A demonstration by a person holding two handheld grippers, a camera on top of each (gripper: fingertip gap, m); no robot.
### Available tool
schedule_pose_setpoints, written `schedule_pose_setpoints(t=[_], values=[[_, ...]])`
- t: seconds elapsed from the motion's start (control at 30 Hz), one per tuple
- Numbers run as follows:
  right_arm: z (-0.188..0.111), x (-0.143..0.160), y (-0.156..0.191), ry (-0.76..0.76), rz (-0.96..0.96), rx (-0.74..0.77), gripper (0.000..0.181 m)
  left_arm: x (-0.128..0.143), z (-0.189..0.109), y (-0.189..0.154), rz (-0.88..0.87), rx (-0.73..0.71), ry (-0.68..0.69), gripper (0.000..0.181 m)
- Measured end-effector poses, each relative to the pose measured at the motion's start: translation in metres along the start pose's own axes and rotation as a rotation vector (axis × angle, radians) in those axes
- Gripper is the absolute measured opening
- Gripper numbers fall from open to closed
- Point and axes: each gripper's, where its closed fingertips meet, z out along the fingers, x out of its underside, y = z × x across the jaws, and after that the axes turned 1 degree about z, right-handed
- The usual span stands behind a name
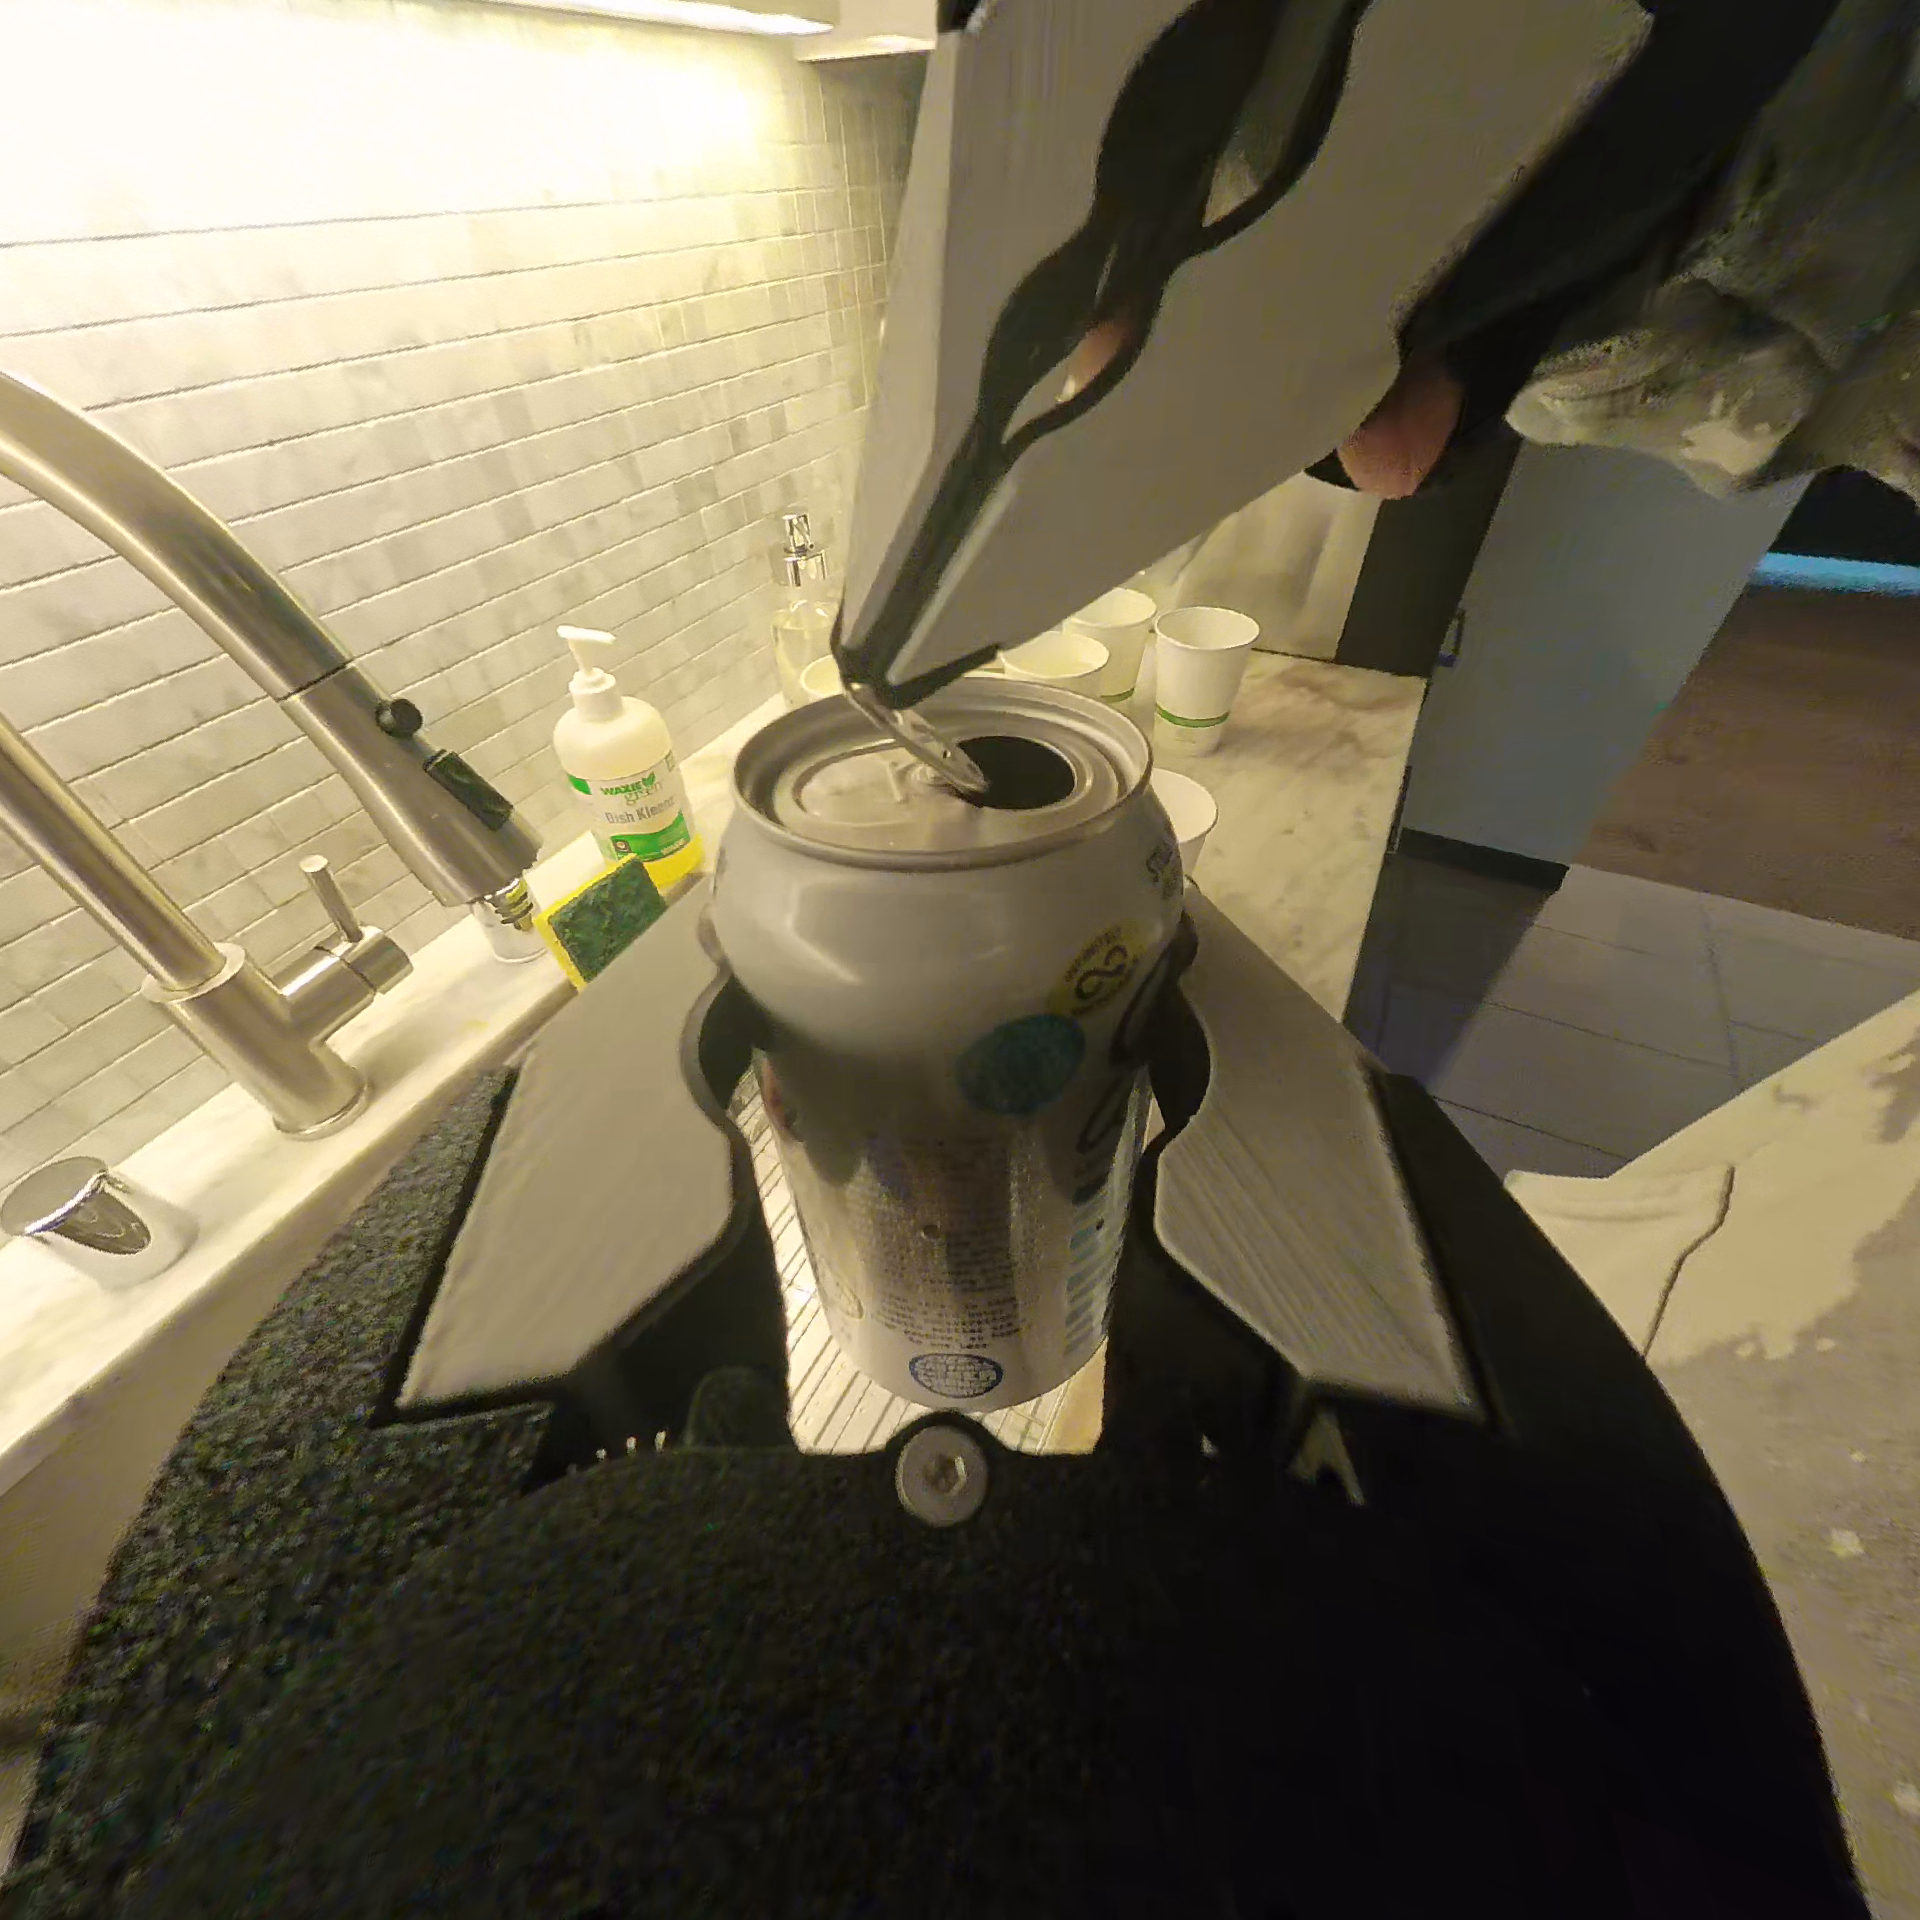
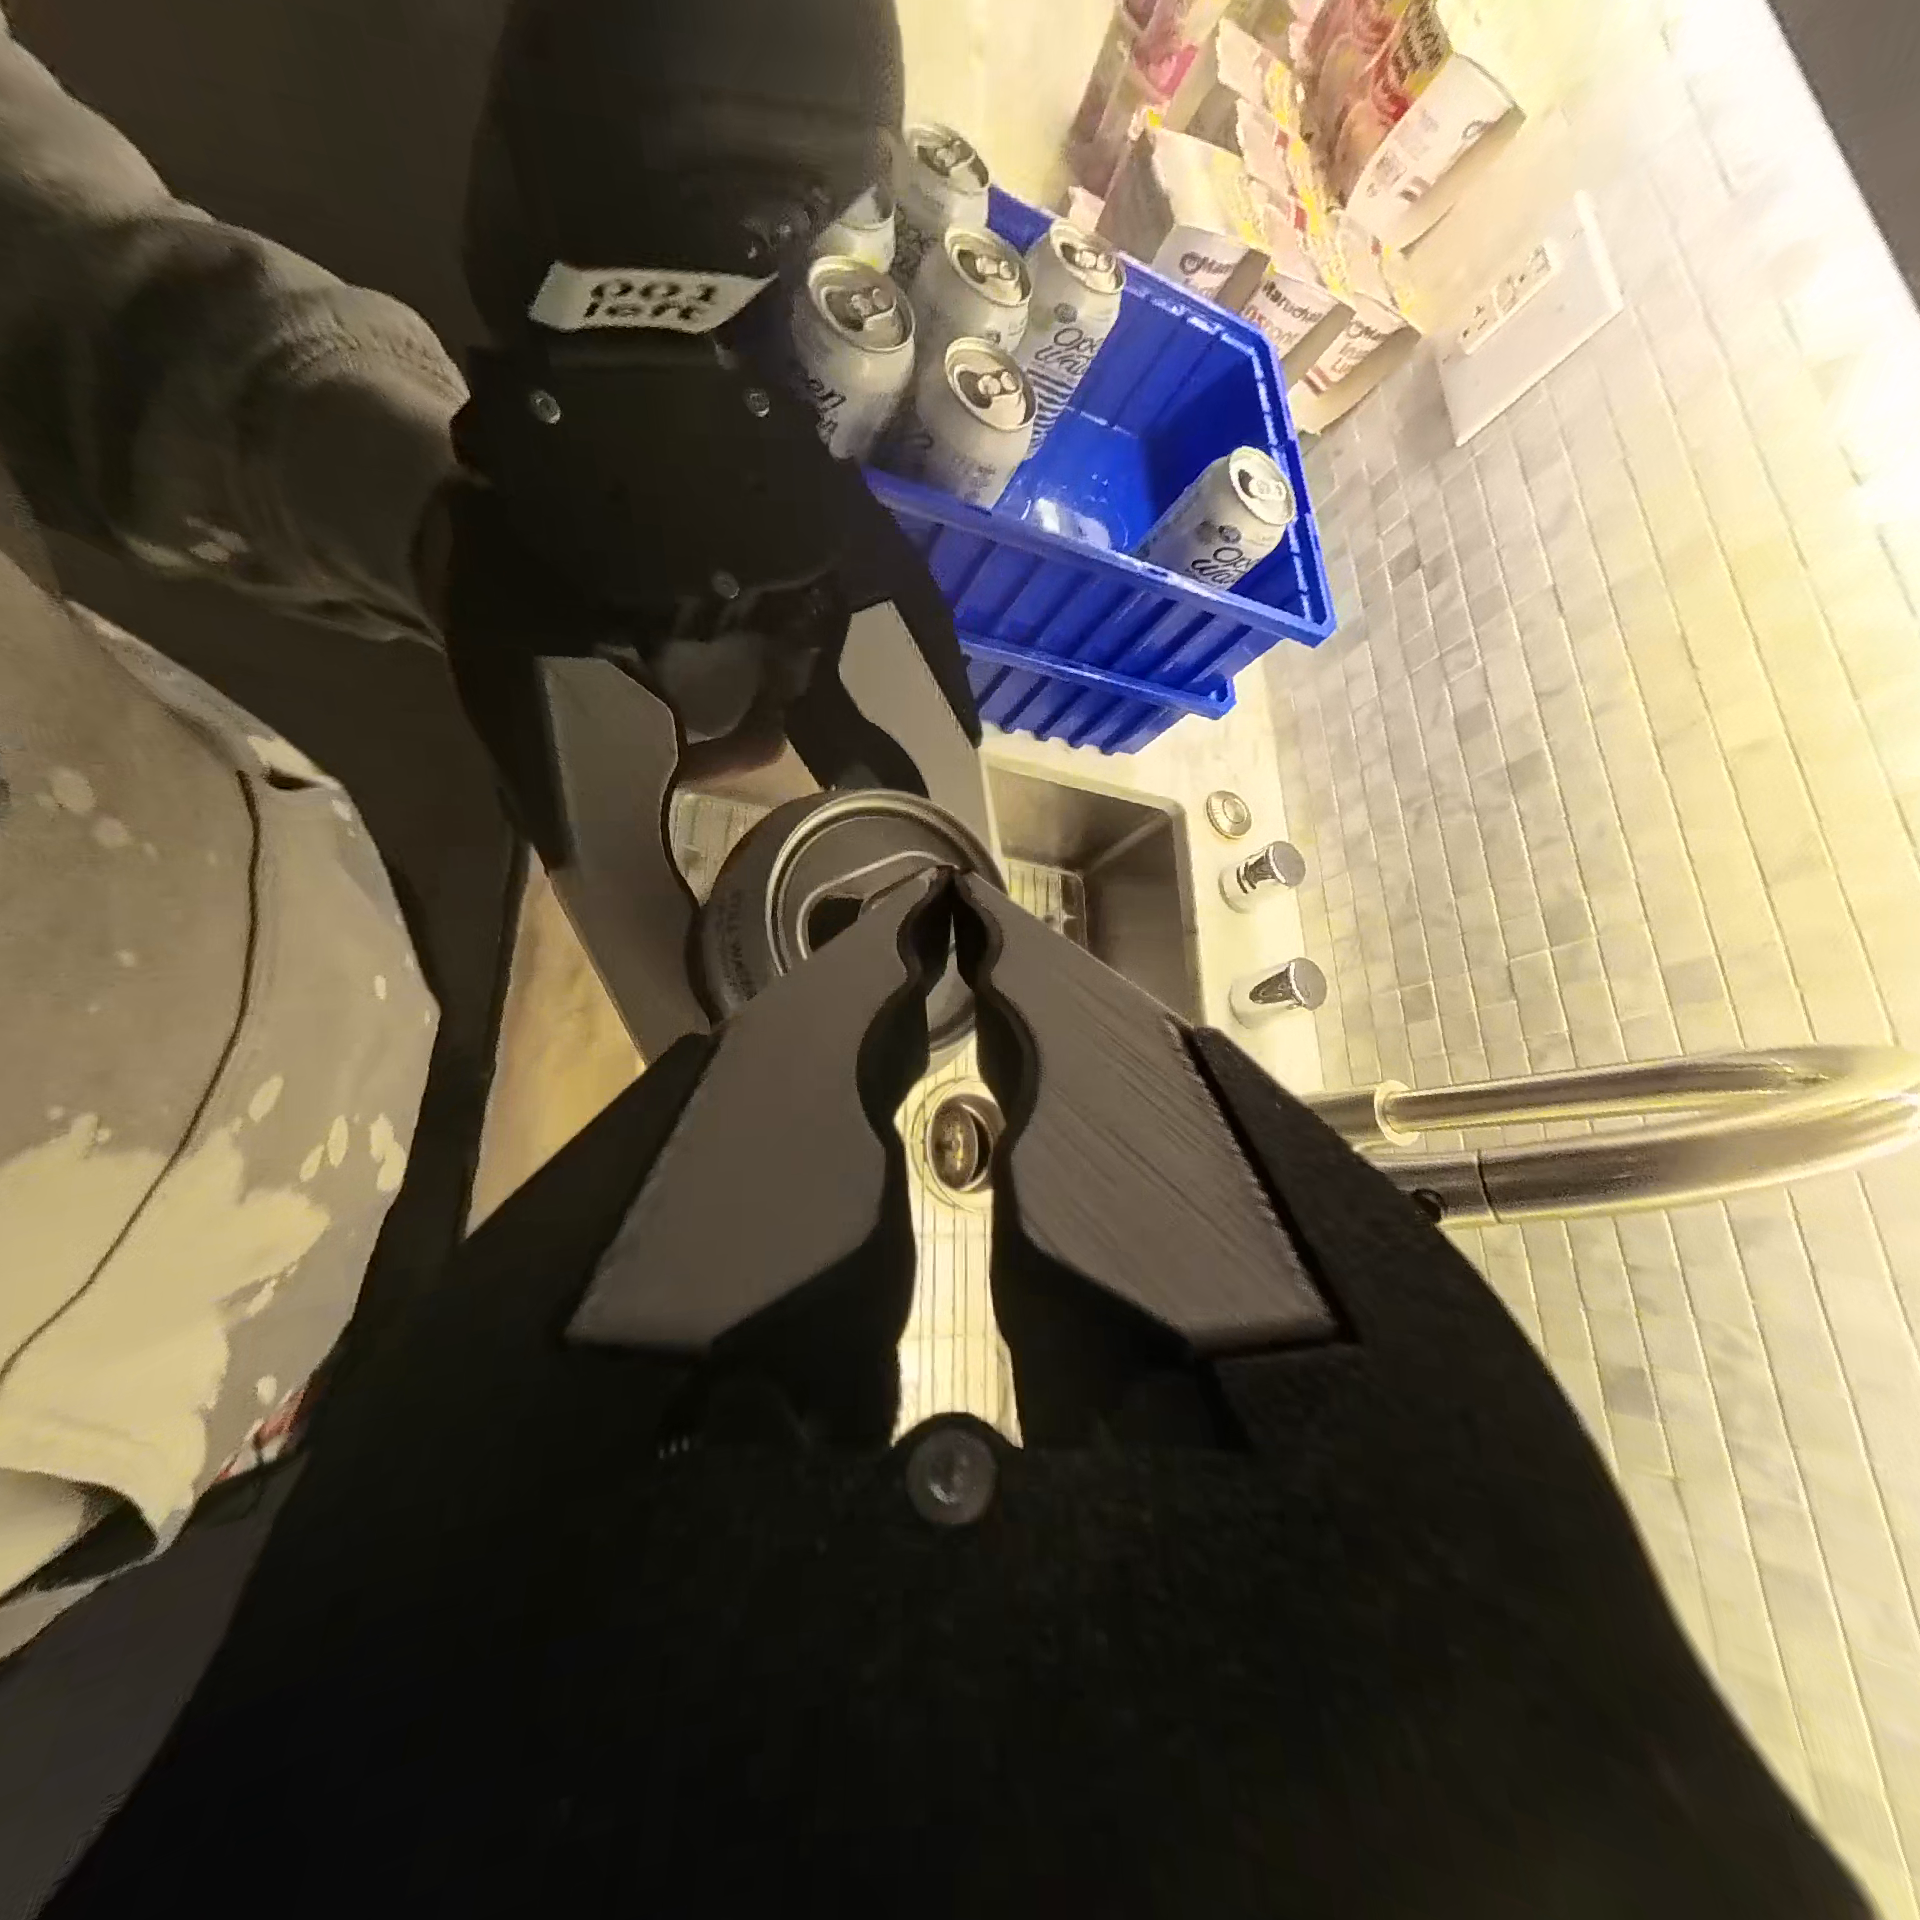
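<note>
My left gripper is shut on a silver drink can and holds it upright above a steel sink. The can's mouth is open. My right gripper comes down from above and is shut on the can's pull tab, which is lifted at a slant. In the right wrist view the right gripper pinches the tab at the can's top, and the left gripper holds the can from the far side.
A curved steel tap rises at the left, with a soap bottle, a green-and-yellow sponge and paper cups on the marble counter. A blue bin holds several similar cans. The sink drain lies below. The left gripper's tips are roughly 6 cm from the right gripper's.
</note>
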Motion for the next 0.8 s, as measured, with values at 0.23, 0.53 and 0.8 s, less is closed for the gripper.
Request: schedule_pose_setpoints(t=[0.23, 0.53, 0.8], values=[[0.010, 0.004, 0.013, 0.120, 0.047, -0.204, 0.000, 0.002, -0.008, -0.009, 0.039, 0.024, 0.007, 0.075], [-0.009, -0.009, 0.017, -0.075, 0.158, -0.293, 0.010, 0.002, -0.012, -0.023, 0.004, 0.096, -0.035, 0.076], [-0.045, 0.051, 0.051, -0.435, 0.581, -0.417, 0.080, -0.028, -0.036, -0.064, -0.018, 0.484, -0.158, 0.077]])
